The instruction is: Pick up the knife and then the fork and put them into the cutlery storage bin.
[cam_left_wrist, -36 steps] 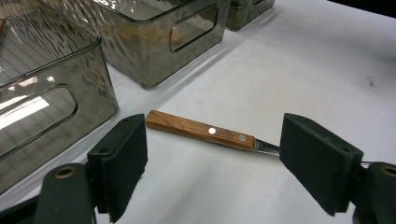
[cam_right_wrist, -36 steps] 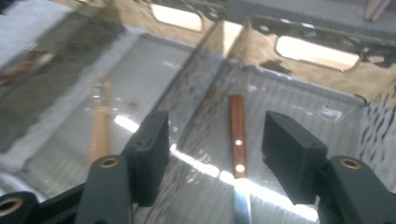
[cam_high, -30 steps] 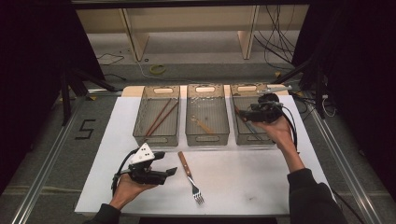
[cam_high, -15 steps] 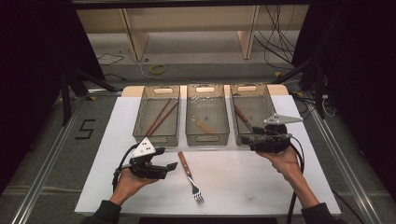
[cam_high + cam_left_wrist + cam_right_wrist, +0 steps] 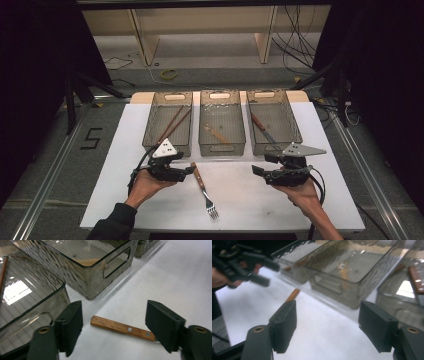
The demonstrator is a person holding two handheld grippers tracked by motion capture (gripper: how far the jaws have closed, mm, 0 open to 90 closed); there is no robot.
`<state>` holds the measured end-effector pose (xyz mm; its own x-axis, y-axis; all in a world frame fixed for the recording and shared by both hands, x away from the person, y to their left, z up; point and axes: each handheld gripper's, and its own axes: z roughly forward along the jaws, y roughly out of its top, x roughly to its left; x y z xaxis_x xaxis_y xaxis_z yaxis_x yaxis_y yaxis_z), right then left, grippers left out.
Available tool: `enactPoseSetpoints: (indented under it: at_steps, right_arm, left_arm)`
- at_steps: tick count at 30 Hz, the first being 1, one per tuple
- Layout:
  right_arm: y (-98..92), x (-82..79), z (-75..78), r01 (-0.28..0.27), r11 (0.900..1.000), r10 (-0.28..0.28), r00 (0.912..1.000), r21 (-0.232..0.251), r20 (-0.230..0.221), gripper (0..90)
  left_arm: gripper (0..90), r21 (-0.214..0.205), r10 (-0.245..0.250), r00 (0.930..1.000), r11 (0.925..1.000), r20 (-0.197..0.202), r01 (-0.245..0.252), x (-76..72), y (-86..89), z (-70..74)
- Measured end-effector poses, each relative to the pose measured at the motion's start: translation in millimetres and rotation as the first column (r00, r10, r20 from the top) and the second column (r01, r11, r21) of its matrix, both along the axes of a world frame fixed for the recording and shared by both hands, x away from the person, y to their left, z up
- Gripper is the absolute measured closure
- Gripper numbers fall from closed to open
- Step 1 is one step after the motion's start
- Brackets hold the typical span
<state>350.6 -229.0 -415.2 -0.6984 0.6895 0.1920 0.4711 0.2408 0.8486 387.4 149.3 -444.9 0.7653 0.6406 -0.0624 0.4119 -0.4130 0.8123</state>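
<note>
my right gripper [image 5: 262, 170] has come back from over the right bin [image 5: 274, 122] and down to the table in front of it, jaws opening wider with nothing between them. my left gripper [image 5: 188, 170] has slid toward the fork [image 5: 204, 190], its jaws narrowing a little around the wooden handle without touching it

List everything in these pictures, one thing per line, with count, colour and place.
Bins: three, smoky clear plastic, in a row at the far side of the mat.
Fork: one, wooden handle, metal tines, on the mat in front of the middle bin.
Chopsticks: a pair, brown, in the left bin.
Spoon: one, wooden, in the middle bin.
Knife: one, reddish handle, in the right bin.
Mat: one, white, covering the table.
Left claw: black, open, beside the fork's handle.
Right claw: black, open, holding nothing.
</note>
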Motion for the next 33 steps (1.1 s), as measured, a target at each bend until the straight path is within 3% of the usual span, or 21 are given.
enactPoseSetpoints:
  at_steps: [4,9,19,23,33]
  right_arm:
    - [3.3,-8.2,-5.7,-0.019,0.9998,0.019,0.9998,-0.001,-0.012,30.7]
    - [3.9,-15.3,-12.2,-0.033,0.9994,0.033,0.9993,0.001,-0.017,30.7]
    - [1.9,-26.9,-18.9,-0.043,0.999,0.043,0.9988,0.01,-0.024,30.3]
    - [0.7,-30.9,-19.3,-0.043,0.999,0.043,0.9989,0.014,-0.019,29.9]
    - [-1.0,-33.5,-22.7,-0.039,0.9991,0.039,0.9991,0.018,-0.017,29.0]
  left_arm:
    - [41.2,0.026,-0.006,0.9996,0.9997,-0.028,0.007,9.2,-7.9,1.5]
    - [55.7,0.095,-0.012,0.9992,0.9953,-0.037,0.015,18.7,-21.8,-0.1]
    - [81.5,0.196,-0.05,0.9957,0.9785,-0.078,0.064,33.0,-41.2,-13.1]
    - [86.8,0.209,-0.048,0.993,0.9755,-0.108,0.07,37.4,-42.8,-20.2]
    - [88.6,0.234,-0.042,0.9907,0.9696,-0.13,0.072,43.6,-45.3,-31.8]
